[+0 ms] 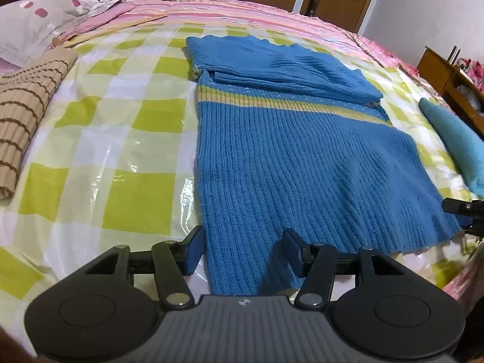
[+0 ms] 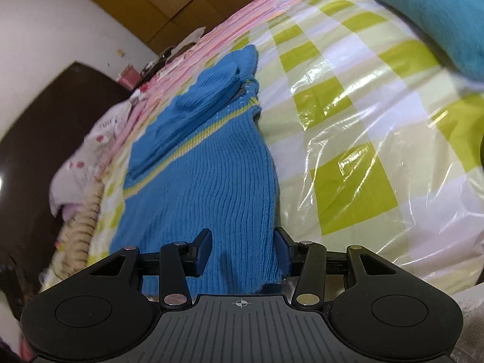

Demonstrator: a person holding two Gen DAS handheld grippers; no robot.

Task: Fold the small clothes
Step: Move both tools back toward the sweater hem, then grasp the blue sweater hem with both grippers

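We have the blue knit sweater point(image 1: 287, 139) lying flat on the green-checked plastic sheet point(image 1: 130, 127), filling the centre of the left wrist view, its sleeves already folded across the top above the yellow stripe. The left gripper point(image 1: 242, 249) sits at the bottom of its frame, jaws apart, straddling the hem's left corner without pressing it. The right gripper point(image 2: 243, 249), at the bottom of its own view, also stands open over the hem's right corner.

To do this step well, we judge that both sets of pads should close on the full thickness of the hem at matching corners, then lift together and carry the edge evenly towards the stripe, so the fold lands square.

We cannot see the hem edge beneath either gripper body, so we cannot tell how many layers sit between the pads. The teal cloth point(image 1: 456, 148) is cut off at the right edge, and the right wrist view is blurred at its edges.
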